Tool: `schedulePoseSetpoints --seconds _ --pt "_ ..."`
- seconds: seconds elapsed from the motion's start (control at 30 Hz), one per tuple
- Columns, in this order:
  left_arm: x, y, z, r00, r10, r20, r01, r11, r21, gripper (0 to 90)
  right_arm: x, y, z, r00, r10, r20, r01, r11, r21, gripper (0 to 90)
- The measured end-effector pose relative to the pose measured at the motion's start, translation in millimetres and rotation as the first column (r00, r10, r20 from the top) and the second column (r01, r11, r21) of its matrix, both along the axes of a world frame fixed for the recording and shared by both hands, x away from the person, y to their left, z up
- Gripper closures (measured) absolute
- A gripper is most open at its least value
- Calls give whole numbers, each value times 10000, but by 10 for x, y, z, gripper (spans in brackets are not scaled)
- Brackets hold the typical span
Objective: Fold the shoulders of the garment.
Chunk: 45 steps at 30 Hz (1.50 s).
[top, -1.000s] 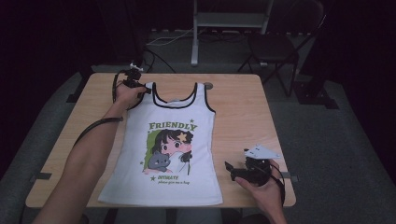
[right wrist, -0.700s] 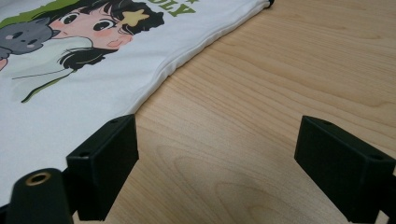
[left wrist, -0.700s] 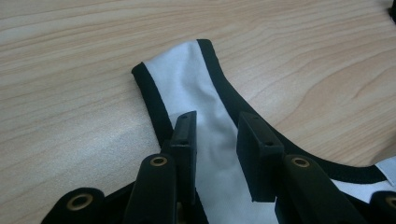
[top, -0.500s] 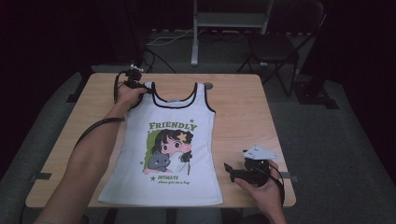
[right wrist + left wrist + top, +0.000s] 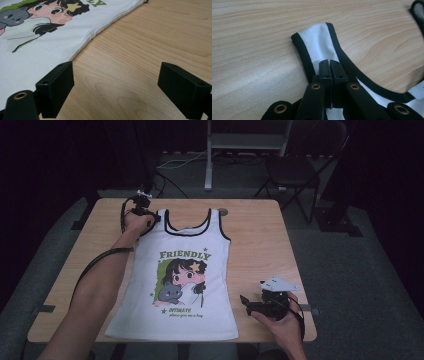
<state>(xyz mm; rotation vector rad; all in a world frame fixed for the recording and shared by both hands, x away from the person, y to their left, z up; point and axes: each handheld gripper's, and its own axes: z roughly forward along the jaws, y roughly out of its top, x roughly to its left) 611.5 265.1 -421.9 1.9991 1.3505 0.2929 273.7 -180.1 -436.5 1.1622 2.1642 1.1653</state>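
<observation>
A white tank top [image 5: 180, 270] with black trim and a "FRIENDLY" cartoon print lies flat on the wooden table [image 5: 260, 235]. My left gripper [image 5: 150, 216] is at the far left, on the shirt's left shoulder strap. In the left gripper view its jaws [image 5: 329, 63] are pressed together on the white strap [image 5: 317, 37]. My right gripper [image 5: 245, 302] hovers low over bare wood near the front right, just beside the shirt's side edge. Its jaws stand wide open [image 5: 116, 85] with nothing between them, and the shirt's seam [image 5: 82, 42] runs to their left.
A small round fitting [image 5: 222, 211] sits in the tabletop near the right strap. Behind the table stand a dark chair [image 5: 295, 165] and a metal stand [image 5: 245, 140], with cables [image 5: 175, 162] on the floor. Bare wood stretches right of the shirt.
The right gripper has edged slightly left toward the shirt. The left gripper stays on the strap.
</observation>
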Motion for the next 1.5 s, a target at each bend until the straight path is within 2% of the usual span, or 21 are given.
schedulePoseSetpoints --seconds 0.17,0.23,0.7,0.77,1.1,1.3,1.5 --pt "-36 43 33 9999 10 144 -5 9994 -343 891 2 0 -10 10000 15 20 -15 10000 -28 131" --pt "-53 69 60 9998 46 209 -33 9981 -611 892 3 3 -4 10000 13 10 -13 10000 -12 132" --pt "-203 120 205 9979 -114 638 184 9937 -1101 892 -7 26 6 9999 94 118 -94 9999 -40 132" --pt "-242 128 222 9975 -94 699 182 9917 -1271 893 -9 35 7 9999 101 118 -101 9999 -56 132" --pt "-436 117 356 9923 -396 1174 541 9908 -1237 893 -10 45 7 9997 171 162 -170 9998 -74 131" --pt "-571 94 367 9893 -488 1372 679 9881 -1383 893 -9 63 3 9996 229 144 -227 9997 -94 131" --pt "-781 79 321 9854 -591 1595 827 9859 -1457 893 -16 69 7 9994 280 203 -278 9995 -126 131"
